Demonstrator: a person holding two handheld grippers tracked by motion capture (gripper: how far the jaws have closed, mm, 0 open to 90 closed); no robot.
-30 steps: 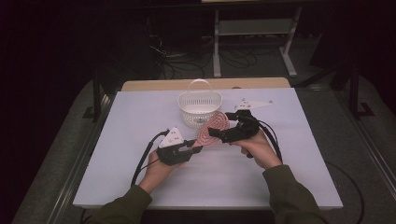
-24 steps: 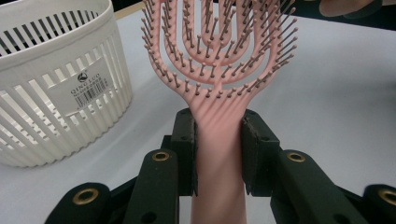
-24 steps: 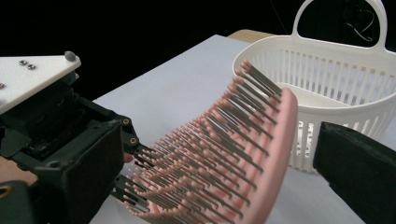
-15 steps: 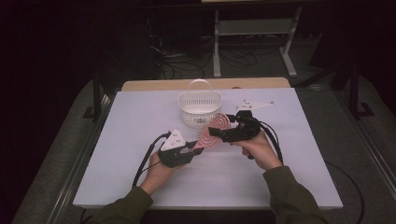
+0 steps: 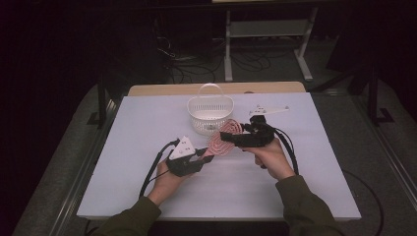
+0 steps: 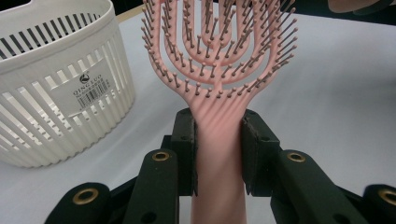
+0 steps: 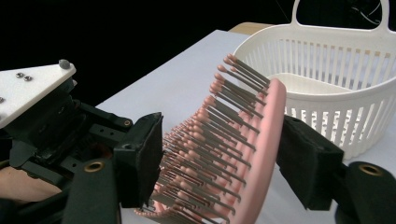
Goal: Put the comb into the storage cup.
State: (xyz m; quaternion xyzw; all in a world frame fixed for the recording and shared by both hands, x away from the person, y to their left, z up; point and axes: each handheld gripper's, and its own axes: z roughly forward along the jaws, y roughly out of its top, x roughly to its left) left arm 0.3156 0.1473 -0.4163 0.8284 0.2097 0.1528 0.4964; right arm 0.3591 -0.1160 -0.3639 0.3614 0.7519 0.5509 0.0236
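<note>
Your left gripper (image 5: pixel 205 155) is clamped on the handle of the pink hairbrush (image 5: pixel 223 139); in the left gripper view both pads press flat on the two sides of the handle (image 6: pixel 219 154), and the head with its bristles rises straight up from them. Your right gripper (image 5: pixel 231 139) has its jaws around the head of the brush, and they have just been closing. In the right gripper view the left pad (image 7: pixel 142 158) meets the tips of the bristles and the right pad (image 7: pixel 303 161) sits at the smooth back of the head, but I cannot tell if they already press. From the high view you see only that the brush is held above the white table (image 5: pixel 147 123), between your two hands, tilted up toward the right one. The white slotted basket (image 5: pixel 210 114) stands just behind the brush, very near to its head; the left gripper view shows a barcode label (image 6: pixel 91 87) on its wall. A white bracket (image 5: pixel 268 110) lies on the table beyond your right hand (image 5: pixel 270 157).
</note>
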